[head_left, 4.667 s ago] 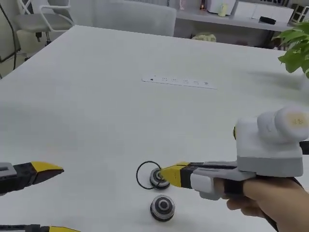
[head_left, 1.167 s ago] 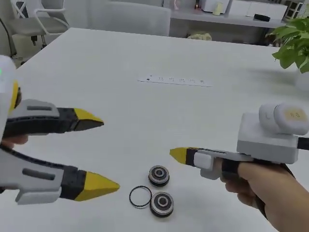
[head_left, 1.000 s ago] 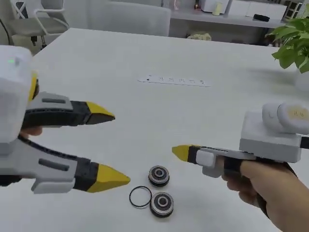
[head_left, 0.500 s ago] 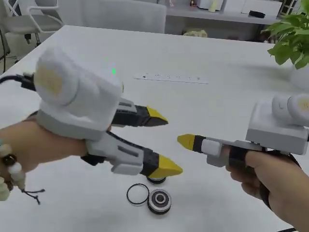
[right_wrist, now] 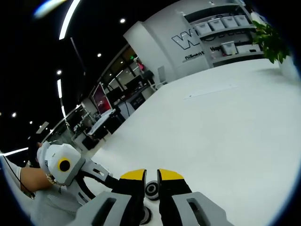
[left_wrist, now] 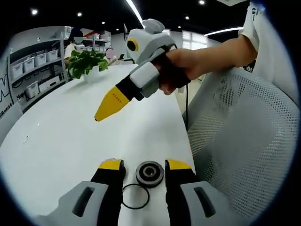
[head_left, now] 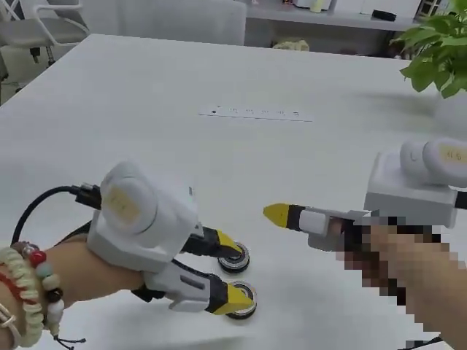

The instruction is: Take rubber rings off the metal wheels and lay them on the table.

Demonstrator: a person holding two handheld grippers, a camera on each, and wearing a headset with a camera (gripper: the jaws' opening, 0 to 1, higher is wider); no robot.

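The left tool is held low over the tabletop with its jaws spread wide and nothing clamped. In the head view its upper yellow tip lies over the far wheel and its lower tip over the near wheel, the two wheels sitting close together near the front edge. In the left gripper view the same tool has one metal wheel standing between its tips without clear contact on either side; which of the two wheels this is I cannot tell. A loose rubber ring lies flat on the tabletop just behind that wheel, between the jaws and nearer the camera. The right tool hovers above the tabletop to the right of the wheels, apart from them, pointing left, its jaws drawn together on nothing so that a single yellow tip shows. Its own view leaves only a narrow slit between the tips, through which a wheel can be seen below. A hand with beaded bracelets at the wrist holds the left tool, and a black cable loops off it. Farther out on the tabletop lies a white power strip, a green plant stands at the right edge, and a chair sits beyond the far side.
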